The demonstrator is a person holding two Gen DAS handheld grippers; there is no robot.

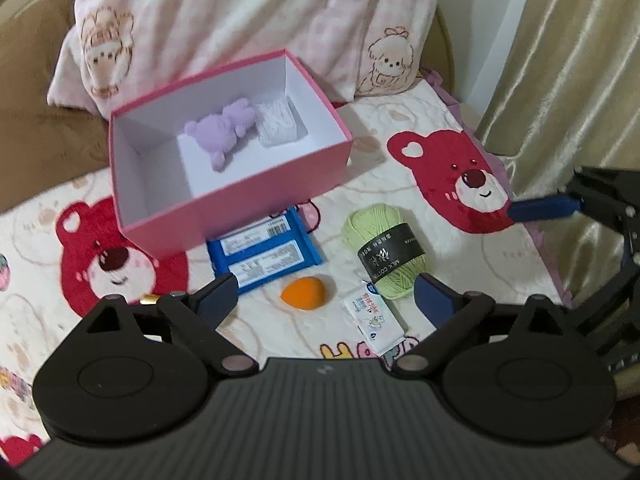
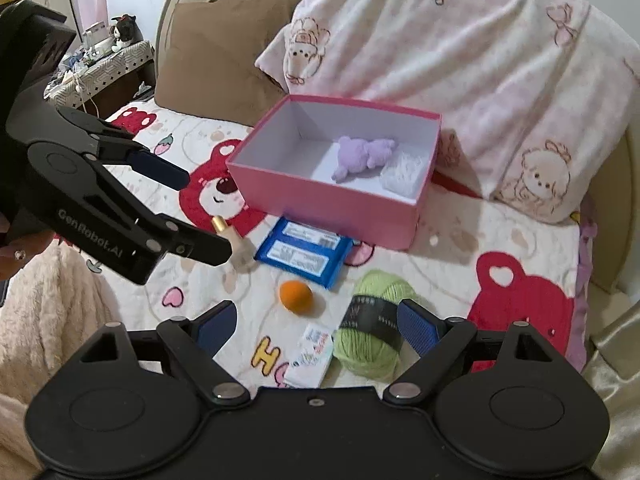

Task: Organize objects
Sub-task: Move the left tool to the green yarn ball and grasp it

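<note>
A pink box [image 1: 240, 216] lies open on the bear-print blanket, holding a purple plush bear [image 1: 224, 132] and a white bundle [image 1: 278, 128]. In front of it lie a blue packet [image 1: 264, 256], an orange egg-shaped sponge [image 1: 304, 294], green yarn [image 1: 384, 252] and a white sachet [image 1: 374, 320]. My left gripper [image 1: 324, 286] hovers open above the sponge, holding nothing. My right gripper [image 2: 314, 308] is open and empty above the sachet [image 2: 310, 356], its right finger over the yarn [image 2: 372, 332]. A gold-capped bottle [image 2: 236, 240] lies by the left gripper [image 2: 206, 216].
A cartoon-print pillow [image 1: 240, 20] and a brown cushion [image 2: 216, 52] lean behind the box [image 2: 320, 208]. A shiny curtain [image 1: 580, 60] hangs at the right. A cluttered bedside table [image 2: 104, 64] stands far left. A fluffy cream sleeve [image 2: 48, 320] is near left.
</note>
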